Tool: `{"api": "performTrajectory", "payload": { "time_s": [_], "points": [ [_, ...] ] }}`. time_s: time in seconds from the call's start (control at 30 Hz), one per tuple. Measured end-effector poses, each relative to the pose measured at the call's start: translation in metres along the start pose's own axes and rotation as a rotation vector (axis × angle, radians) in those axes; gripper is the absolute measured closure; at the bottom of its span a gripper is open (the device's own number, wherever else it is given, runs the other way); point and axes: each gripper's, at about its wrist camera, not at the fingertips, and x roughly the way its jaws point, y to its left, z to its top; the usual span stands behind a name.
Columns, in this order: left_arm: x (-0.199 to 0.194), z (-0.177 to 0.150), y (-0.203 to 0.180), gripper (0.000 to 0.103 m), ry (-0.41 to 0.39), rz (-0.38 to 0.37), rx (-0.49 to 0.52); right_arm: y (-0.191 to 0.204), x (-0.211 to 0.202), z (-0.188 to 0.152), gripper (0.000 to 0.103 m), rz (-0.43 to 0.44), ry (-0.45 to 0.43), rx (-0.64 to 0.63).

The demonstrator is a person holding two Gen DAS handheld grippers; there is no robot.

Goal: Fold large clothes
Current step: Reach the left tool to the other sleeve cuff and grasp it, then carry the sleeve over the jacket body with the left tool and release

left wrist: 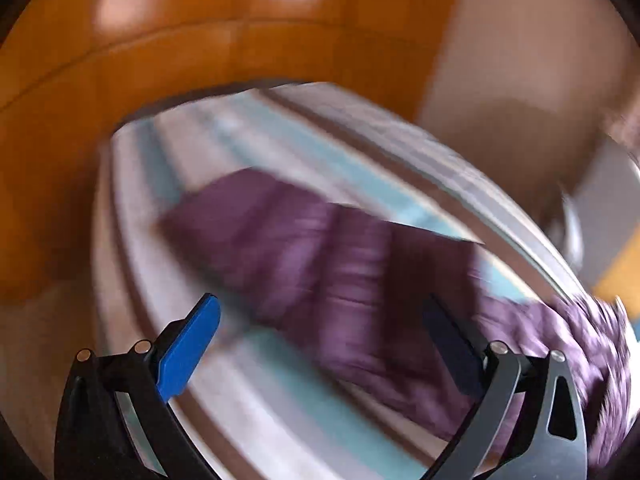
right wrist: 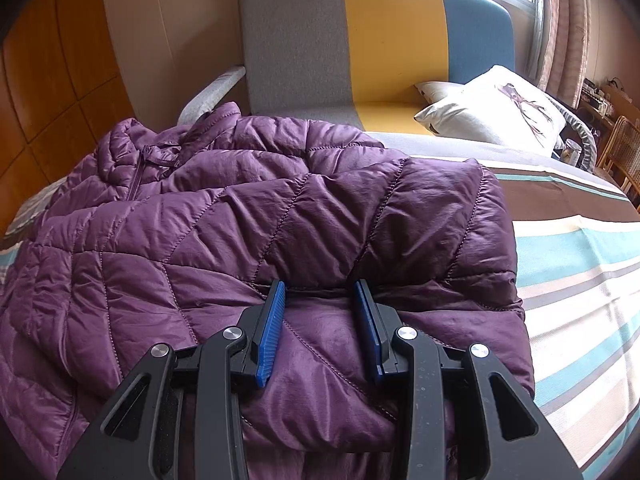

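A purple quilted jacket (right wrist: 256, 240) is spread on a striped bedspread (right wrist: 580, 280) (sofa (right wrist: 360, 48) behind). The right gripper (right wrist: 320, 292) is parted around a fold; the left gripper (left wrist: 320, 320) is held wide, empty.

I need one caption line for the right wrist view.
Right gripper pressed into a purple quilted jacket on a striped bed.

The quilted purple puffer jacket (right wrist: 256, 216) is slightly glossy, crinkled nylon-like cloth. The striped woven bedspread (right wrist: 580, 280) looks matt. The right gripper (right wrist: 320, 292) has ribbed blue plastic pads (right wrist: 272, 332), matt black arms and shiny metal rivets.
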Motion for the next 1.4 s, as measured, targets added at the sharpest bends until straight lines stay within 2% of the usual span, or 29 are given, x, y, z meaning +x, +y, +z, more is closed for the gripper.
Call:
{"api": "performTrajectory", "payload": {
  "time_s": [0.07, 0.17, 0.3, 0.37, 0.5, 0.53, 0.57, 0.6, 0.63, 0.7, 0.77, 0.87, 1.03, 1.1, 1.23, 1.4],
  "points": [
    [0.015, 0.005, 0.023, 0.01, 0.02, 0.046, -0.065, 0.0, 0.0, 0.0, 0.067, -0.001, 0.0, -0.001],
    [0.036, 0.01, 0.039, 0.017, 0.049, 0.06, -0.113, 0.0, 0.0, 0.0, 0.067, -0.001, 0.0, -0.001],
    [0.054, 0.013, 0.056, 0.02, 0.077, 0.033, -0.195, 0.0, 0.0, 0.0, 0.067, 0.0, 0.0, 0.0],
    [0.057, 0.016, 0.061, 0.02, 0.046, 0.016, -0.251, 0.0, 0.0, 0.0, 0.067, 0.0, 0.0, 0.0],
    [0.064, 0.019, 0.063, 0.023, 0.038, -0.011, -0.324, 0.0, 0.0, 0.0, 0.067, 0.0, -0.001, 0.0],
    [0.066, 0.022, 0.062, 0.029, 0.043, -0.008, -0.324, 0.0, 0.0, 0.0, 0.067, 0.0, -0.001, 0.0],
    [0.069, 0.023, 0.059, 0.054, 0.051, -0.02, -0.318, -0.001, 0.0, 0.0, 0.067, 0.001, -0.001, 0.001],
    [0.071, 0.024, 0.058, 0.069, 0.068, -0.037, -0.32, 0.0, 0.0, 0.0, 0.067, 0.002, -0.001, 0.002],
    [0.074, 0.024, 0.056, 0.07, 0.085, -0.055, -0.326, -0.001, 0.0, 0.0, 0.067, 0.001, -0.001, 0.001],
    [0.073, 0.023, 0.052, 0.085, 0.085, -0.061, -0.321, -0.001, 0.0, 0.0, 0.067, 0.001, -0.001, 0.001],
    [0.069, 0.021, 0.045, 0.094, 0.067, -0.067, -0.304, -0.001, 0.0, 0.0, 0.067, 0.001, -0.001, 0.001],
    [0.054, 0.018, 0.038, 0.095, 0.0, -0.062, -0.285, -0.001, 0.0, 0.0, 0.067, 0.002, -0.002, 0.002],
    [0.01, 0.012, 0.005, 0.096, -0.119, -0.142, -0.225, 0.0, 0.0, 0.0, 0.067, 0.002, -0.002, 0.002],
    [-0.007, 0.01, -0.016, 0.096, -0.141, -0.225, -0.198, 0.0, 0.0, 0.0, 0.067, 0.001, -0.002, 0.001],
    [-0.039, -0.002, -0.059, 0.096, -0.17, -0.337, -0.107, -0.001, 0.0, 0.0, 0.067, 0.002, -0.002, 0.002],
    [-0.077, -0.031, -0.117, 0.096, -0.17, -0.48, 0.014, 0.0, 0.0, -0.001, 0.067, 0.0, -0.002, 0.0]
  ]
}}
